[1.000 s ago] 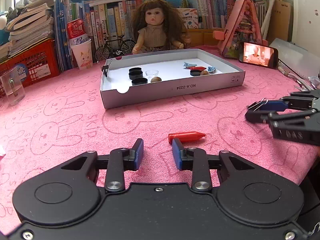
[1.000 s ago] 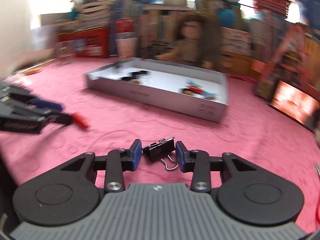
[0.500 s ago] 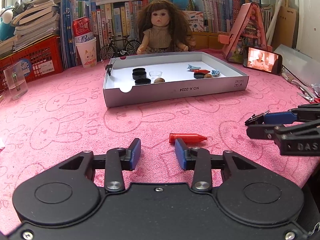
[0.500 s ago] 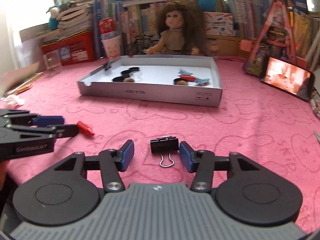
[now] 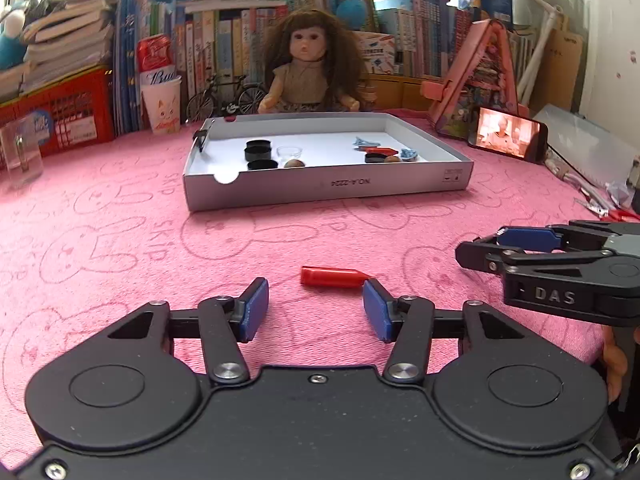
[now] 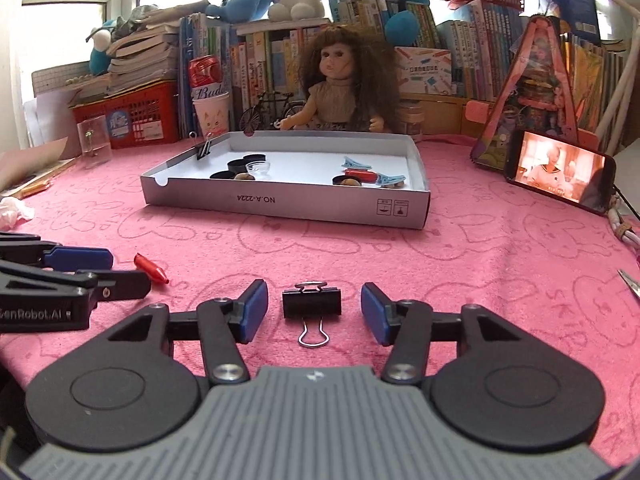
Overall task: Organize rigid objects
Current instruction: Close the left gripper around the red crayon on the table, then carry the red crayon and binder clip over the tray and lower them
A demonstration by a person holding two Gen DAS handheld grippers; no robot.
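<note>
A red crayon-like stick (image 5: 334, 277) lies on the pink cloth just ahead of my left gripper (image 5: 316, 310), which is open and empty; the stick's tip is near the right pad. It also shows in the right wrist view (image 6: 150, 268). A black binder clip (image 6: 312, 305) lies between the open fingers of my right gripper (image 6: 314, 311), not touched. The right gripper shows from the side in the left wrist view (image 5: 480, 250), the left gripper in the right wrist view (image 6: 128, 270). A shallow white box (image 5: 328, 184) farther back holds black caps, a clear cup, stones and blue clips.
A doll (image 5: 310, 74), a toy bicycle (image 5: 224, 98), a paper cup with a can (image 5: 162, 108) and a red crate (image 5: 56, 116) stand behind the box. A phone (image 5: 506, 132) leans at the right. A clear glass (image 5: 20, 156) stands at the left.
Both grippers have opened wider. The right gripper swung to face the box and moved forward, so the binder clip now lies between its fingers. The left gripper crept closer to the red stick.
</note>
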